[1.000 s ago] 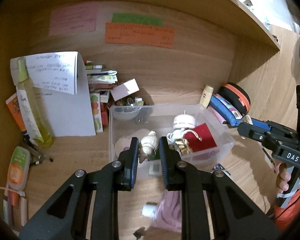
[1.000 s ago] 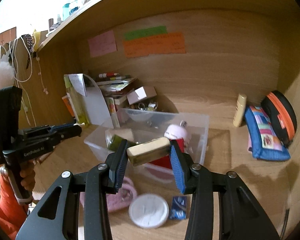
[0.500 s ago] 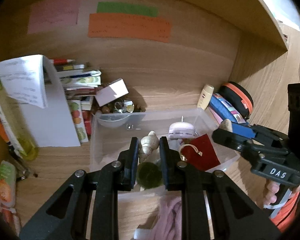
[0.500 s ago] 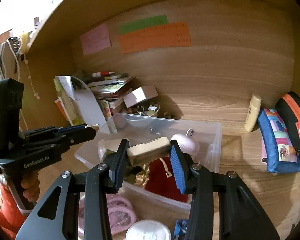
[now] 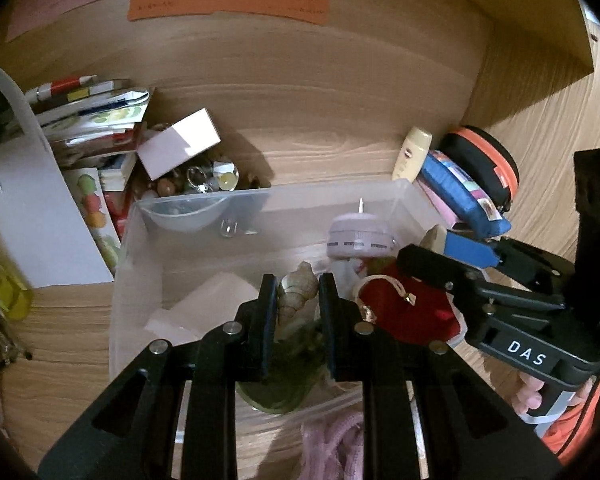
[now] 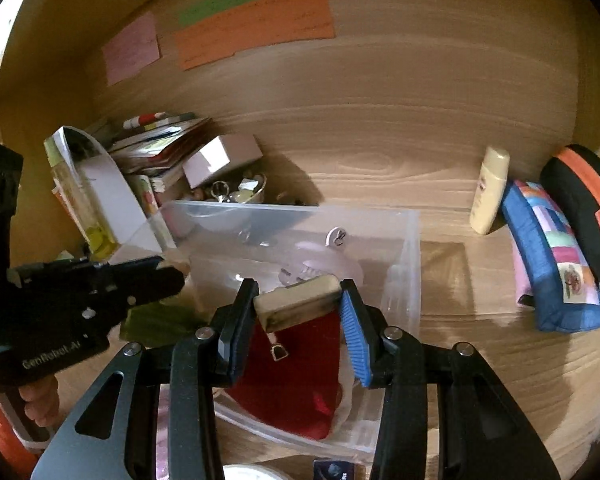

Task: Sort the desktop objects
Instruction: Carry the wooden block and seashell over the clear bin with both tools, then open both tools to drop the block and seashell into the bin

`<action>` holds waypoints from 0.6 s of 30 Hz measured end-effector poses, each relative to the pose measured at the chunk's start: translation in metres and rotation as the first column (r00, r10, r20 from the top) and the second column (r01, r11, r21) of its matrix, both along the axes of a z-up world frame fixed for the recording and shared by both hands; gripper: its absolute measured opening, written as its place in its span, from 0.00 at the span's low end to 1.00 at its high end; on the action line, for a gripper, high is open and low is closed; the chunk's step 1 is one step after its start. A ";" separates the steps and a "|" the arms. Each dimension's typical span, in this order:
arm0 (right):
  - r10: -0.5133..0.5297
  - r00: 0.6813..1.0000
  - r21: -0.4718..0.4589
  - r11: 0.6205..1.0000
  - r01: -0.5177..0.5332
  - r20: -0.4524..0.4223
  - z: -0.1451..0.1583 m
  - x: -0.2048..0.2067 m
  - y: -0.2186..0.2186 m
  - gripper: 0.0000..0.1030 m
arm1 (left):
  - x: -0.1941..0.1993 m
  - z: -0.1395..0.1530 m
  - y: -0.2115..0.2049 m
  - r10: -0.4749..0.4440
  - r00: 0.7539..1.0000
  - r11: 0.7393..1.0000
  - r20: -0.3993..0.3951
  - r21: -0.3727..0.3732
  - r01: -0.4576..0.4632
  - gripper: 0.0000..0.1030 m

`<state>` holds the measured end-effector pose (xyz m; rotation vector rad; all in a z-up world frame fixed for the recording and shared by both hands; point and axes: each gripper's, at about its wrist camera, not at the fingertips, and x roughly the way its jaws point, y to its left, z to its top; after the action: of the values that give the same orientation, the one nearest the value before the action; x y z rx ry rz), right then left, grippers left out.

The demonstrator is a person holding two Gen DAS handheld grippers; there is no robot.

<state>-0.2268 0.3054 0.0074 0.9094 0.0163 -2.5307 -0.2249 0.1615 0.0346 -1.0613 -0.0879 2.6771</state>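
Now shell [image 5: 297, 292] sat pinched in our left gripper [image 5: 297, 300], block [image 6: 299, 305] clamped in our right gripper [image 6: 299, 312]. Both had travelled from desk-side to above clear bin [image 5: 384, 196] over last second. Beneath us: red pouch [image 6: 300, 376], pink round gadget [image 5: 358, 236]. We judged both drops close; neither item released yet, pink cord [image 5: 332, 444] left outside.
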 end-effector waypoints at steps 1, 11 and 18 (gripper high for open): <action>-0.004 1.000 0.004 1.000 0.004 -0.006 0.000 0.001 -0.001 0.37 | 0.000 0.000 0.000 0.000 1.000 1.000 -0.001 -0.003 0.000 0.19; 0.002 0.997 0.088 0.996 0.005 -0.080 0.000 0.011 -0.013 0.52 | 0.003 0.004 -0.001 -0.019 1.000 1.000 -0.004 0.008 0.019 0.26; -0.006 0.996 0.032 0.999 0.009 -0.091 0.013 0.014 -0.002 0.56 | 0.025 0.031 -0.011 0.011 0.996 1.000 -0.086 0.012 -0.010 0.44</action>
<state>-0.2127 0.3031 0.0202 0.8078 0.0817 -2.5839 -0.1998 0.1507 0.0658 -0.9433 -0.0930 2.7238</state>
